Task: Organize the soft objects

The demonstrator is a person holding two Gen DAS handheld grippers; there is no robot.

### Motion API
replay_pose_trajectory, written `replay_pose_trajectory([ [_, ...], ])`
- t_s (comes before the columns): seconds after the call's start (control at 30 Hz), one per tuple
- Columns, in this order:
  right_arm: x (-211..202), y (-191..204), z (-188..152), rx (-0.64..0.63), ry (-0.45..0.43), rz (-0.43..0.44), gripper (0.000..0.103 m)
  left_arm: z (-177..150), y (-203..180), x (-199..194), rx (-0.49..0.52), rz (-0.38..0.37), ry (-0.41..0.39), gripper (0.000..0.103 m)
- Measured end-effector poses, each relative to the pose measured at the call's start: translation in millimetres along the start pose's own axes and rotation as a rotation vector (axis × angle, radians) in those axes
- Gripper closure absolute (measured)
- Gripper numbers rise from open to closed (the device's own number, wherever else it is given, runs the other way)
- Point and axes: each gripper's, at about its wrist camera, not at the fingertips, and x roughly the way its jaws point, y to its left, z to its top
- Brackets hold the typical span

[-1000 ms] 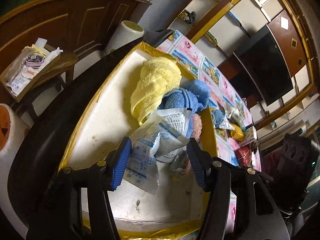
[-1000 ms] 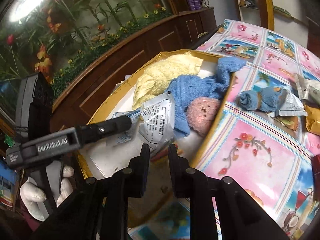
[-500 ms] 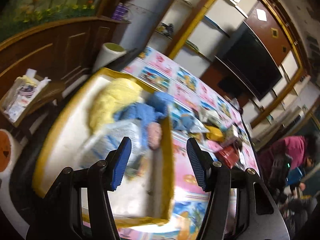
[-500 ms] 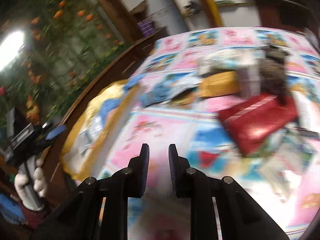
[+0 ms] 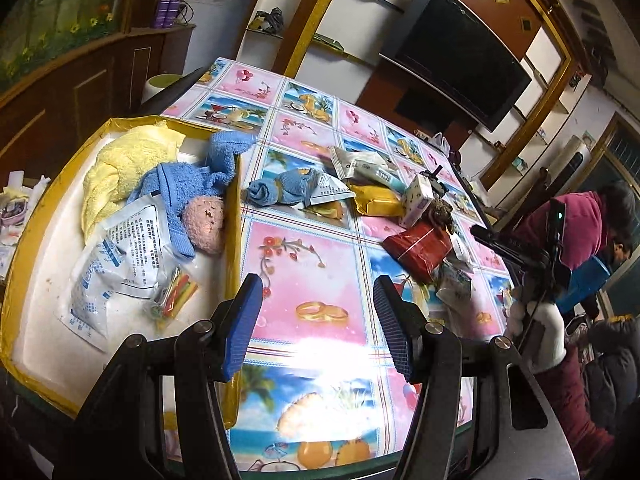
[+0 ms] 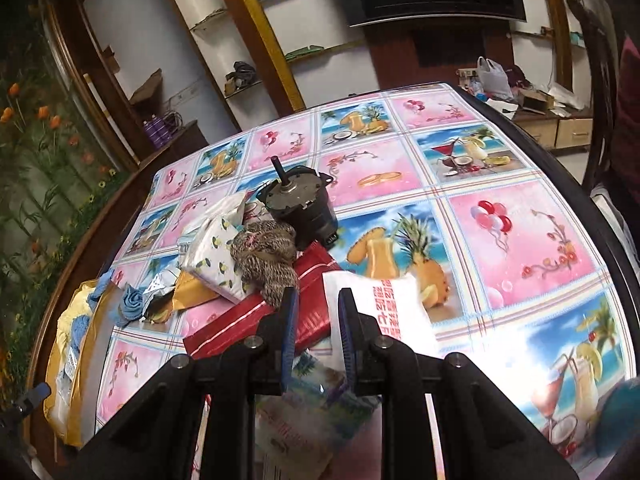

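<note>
Blue-padded fingers on the left gripper [image 5: 318, 324] are spread wide apart with nothing between them, hanging over the pink picture-tile tablecloth [image 5: 308, 280] near the front edge. Off to its left sits the yellow-rimmed box [image 5: 234, 216], already holding a yellow towel [image 5: 120, 164], a blue towel [image 5: 188, 184] draped over the box wall, a pink fuzzy ball [image 5: 204, 224] tucked against that wall, a couple of white printed packets [image 5: 120, 260] and a small bag of coloured bits [image 5: 176, 292]. Out on the cloth, just beside the box, lies a rolled blue cloth [image 5: 276, 190], then a messy pile further right: gold pouch [image 5: 376, 202], tissue pack [image 5: 418, 200], red pouch [image 5: 420, 246]. A gloved hand with the other tool shows at the far right.

Right wrist view: the right gripper [image 6: 314, 332] has its fingers nearly together, only a narrow gap, and I don't see anything pinched in it. It's sitting right over the pile, with a white packet with red print [image 6: 384, 304] and the red pouch [image 6: 256, 320] just ahead of the tips. A brown knitted bundle [image 6: 266, 256] rests on the red pouch, touching the tissue pack [image 6: 212, 256], and a dark motor [image 6: 300, 204] stands behind it. The box [image 6: 86, 344] is at the far left edge.
</note>
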Motion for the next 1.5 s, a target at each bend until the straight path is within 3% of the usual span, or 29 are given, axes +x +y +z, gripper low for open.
replay_pose_trajectory([
  [0.23,53,11,27,-0.071,0.113,0.039,0.083,-4,-13,2,0.032,-0.005,0.014,0.045],
  [0.33,73,20,30,-0.155,0.167,0.045,0.076,-5,-15,1,0.041,-0.008,0.014,0.045],
  [0.4,81,27,26,-0.198,0.211,0.063,0.076,-5,-14,3,0.039,-0.010,0.018,0.045],
  [0.53,77,43,14,-0.240,0.264,0.183,0.076,-4,-14,11,0.031,-0.020,0.034,0.045],
  [0.8,61,103,-38,-0.479,0.409,0.334,0.076,-8,-15,16,0.037,-0.039,0.053,0.045],
  [0.87,50,105,-37,-0.479,0.376,0.337,0.077,-8,-14,15,0.041,-0.043,0.050,0.045],
  [0.93,35,94,-24,-0.406,0.280,0.318,0.076,-9,-13,16,0.039,-0.052,0.051,0.045],
  [1.07,33,83,-2,-0.351,0.133,0.116,0.052,-12,-14,22,0.034,-0.069,0.067,0.045],
  [1.23,67,85,12,-0.296,0.133,0.009,0.052,-16,-17,22,0.039,-0.075,0.078,0.045],
  [1.3,80,88,12,-0.285,0.152,0.015,0.050,-16,-16,21,0.040,-0.071,0.079,0.045],
  [1.4,77,93,9,-0.290,0.162,0.059,0.059,-17,-13,20,0.034,-0.067,0.075,0.045],
  [1.5,67,103,-3,-0.336,0.201,0.101,0.060,-17,-11,22,0.018,-0.072,0.078,0.045],
])
